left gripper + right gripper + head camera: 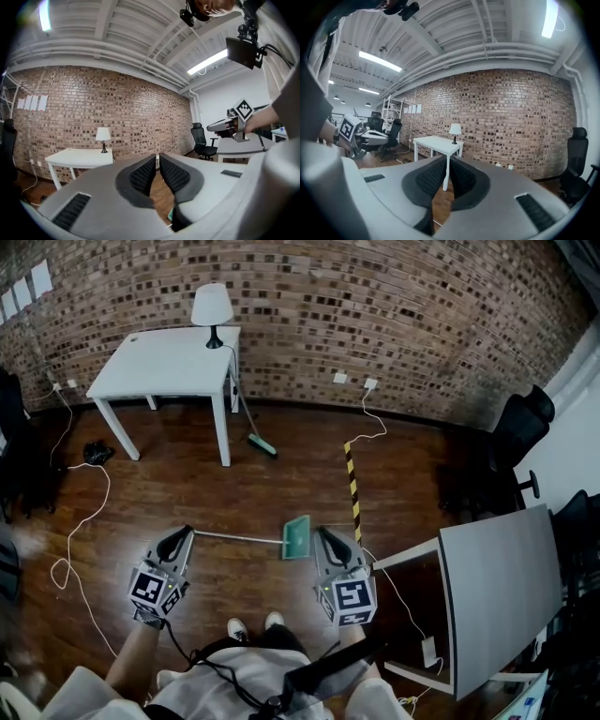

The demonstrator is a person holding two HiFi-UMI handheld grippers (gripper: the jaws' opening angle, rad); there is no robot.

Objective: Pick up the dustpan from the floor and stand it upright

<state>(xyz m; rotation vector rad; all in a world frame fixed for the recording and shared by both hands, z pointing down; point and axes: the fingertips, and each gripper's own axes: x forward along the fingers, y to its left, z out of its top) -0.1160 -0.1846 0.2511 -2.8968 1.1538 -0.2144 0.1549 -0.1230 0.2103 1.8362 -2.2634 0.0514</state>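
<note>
Black ribbed rubber pads point(142, 174) face each other across a narrow slit in the left gripper point(157, 161). Only floorboards show through the slit, and nothing is held. The right gripper point(448, 165) is the same, its jaws a sliver apart and empty. Both have smooth grey plastic shells, point nearly level, and hang well above the floor point(281, 486), one on either side of the person's feet.

The dustpan point(296, 536) lies flat on the floor between them. Its pan is flat, green and roughly rectangular, and looks like plastic. In the head view it sits just ahead of the right gripper, and a long thin metal handle point(239, 537) runs from it toward the left gripper's tip. Nothing has been lifted yet, so I judge the step in hand to be the reach down.

To do that well, the jaws should open wider before they descend. The handle is slim, probably round and slick, so the ribbed pads should close square across it, not at a slant. One likely way is to grip near the free end and swing it up, letting the pan's edge act as the pivot. The other gripper can steady the pan, which seems light enough to skate on polished boards.

Further out, the floor is dark, glossy wood. A yellow-and-black striped tape point(352, 486) and a thin white cable point(79, 531) cross it. A broom point(255, 435) leans by the white tabletop point(164, 362), which carries a lamp point(213, 310). Behind them is a rough brick wall point(394, 306).
</note>
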